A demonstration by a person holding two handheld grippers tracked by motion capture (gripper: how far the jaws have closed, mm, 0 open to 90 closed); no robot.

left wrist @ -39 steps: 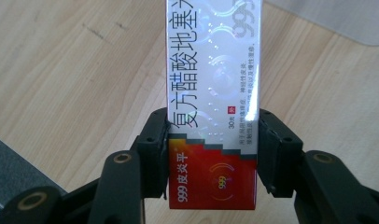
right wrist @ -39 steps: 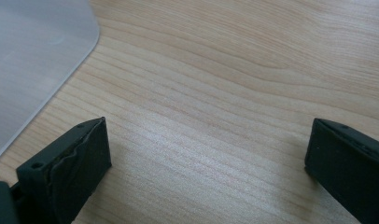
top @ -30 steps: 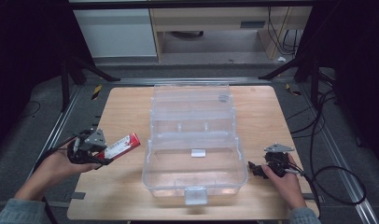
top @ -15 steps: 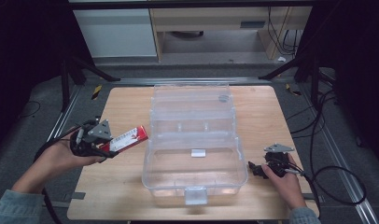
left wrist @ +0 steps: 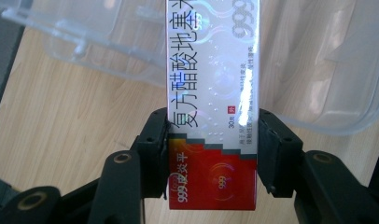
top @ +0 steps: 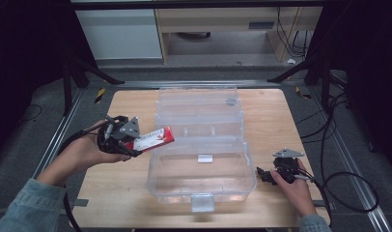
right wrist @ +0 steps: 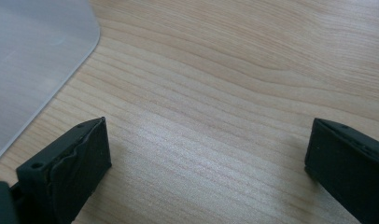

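Left tongs (top: 136, 143) gripping box (top: 154, 138), container (top: 202, 183) edge

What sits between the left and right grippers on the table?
In the high view, the open clear plastic case lies between the left gripper, shut on the red-and-white box, and the right gripper, fingers open over bare wood.

Red-and-white medicine box (top: 152, 139), level, aloft

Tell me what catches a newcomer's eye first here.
The red-and-silver box, clamped in the left gripper at the table's left, pointing toward the case. Next, the big clear plastic case, open in the middle of the wooden table. The right gripper rests open beside the case's right edge.
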